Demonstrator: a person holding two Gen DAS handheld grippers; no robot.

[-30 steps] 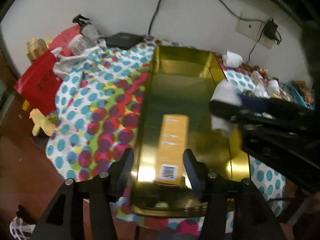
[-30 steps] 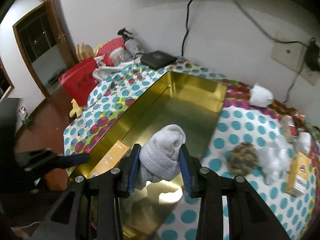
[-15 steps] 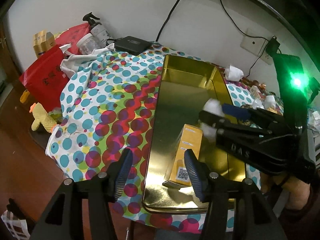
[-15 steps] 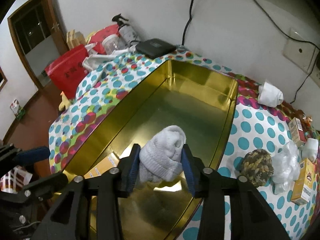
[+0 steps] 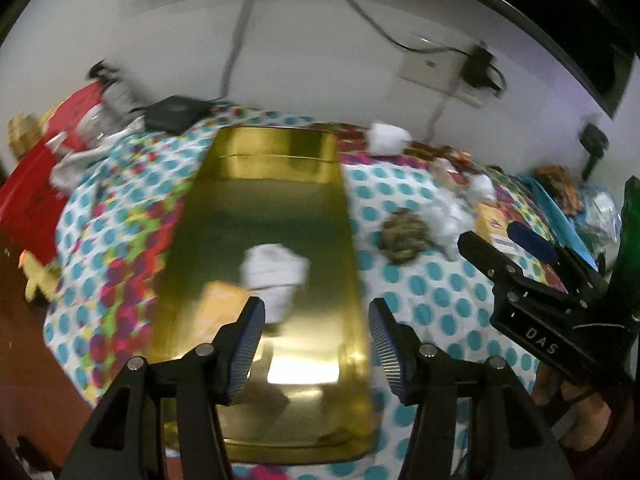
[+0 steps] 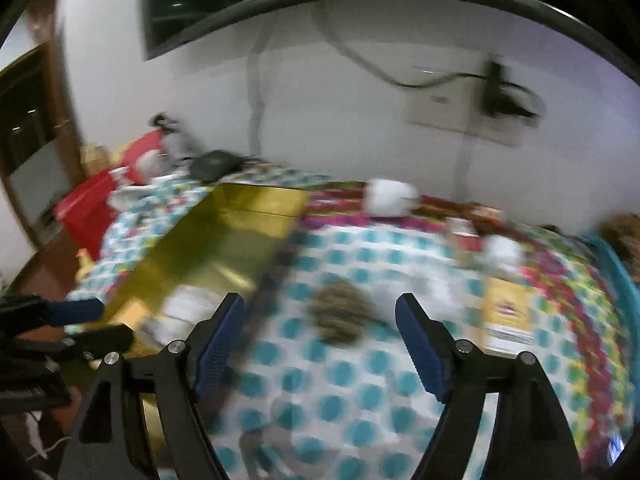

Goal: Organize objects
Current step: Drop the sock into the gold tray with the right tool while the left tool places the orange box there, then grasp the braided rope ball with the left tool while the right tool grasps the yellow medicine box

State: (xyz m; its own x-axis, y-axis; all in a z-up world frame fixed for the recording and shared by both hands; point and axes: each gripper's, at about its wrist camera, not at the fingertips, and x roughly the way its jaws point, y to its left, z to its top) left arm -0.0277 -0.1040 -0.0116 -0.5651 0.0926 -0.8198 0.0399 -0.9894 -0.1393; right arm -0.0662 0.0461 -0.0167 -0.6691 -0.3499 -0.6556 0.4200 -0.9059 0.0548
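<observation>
A gold tray (image 5: 320, 160) lies on the dotted cloth; it also shows in the right wrist view (image 6: 256, 204). In it lie a rolled white sock (image 5: 276, 268) (image 6: 188, 304) and an orange box (image 5: 220, 304). My left gripper (image 5: 316, 338) is open and empty above the tray's near end. My right gripper (image 6: 320, 340) is open and empty over the cloth right of the tray, just before a brown-green ball (image 6: 340, 316) (image 5: 404, 234). It shows from the side in the left wrist view (image 5: 504, 240). Both views are blurred.
A white roll (image 6: 390, 196) lies at the back by the wall. A yellow box (image 6: 508, 312), white wads (image 5: 452, 216) and other clutter lie at the right. Red bags (image 5: 32, 188), bottles and a black device (image 5: 176, 112) stand at the back left.
My right gripper has let go of the white sock, which now lies in the tray, and has swung right over the cloth with its jaws open. My left gripper has shifted right.
</observation>
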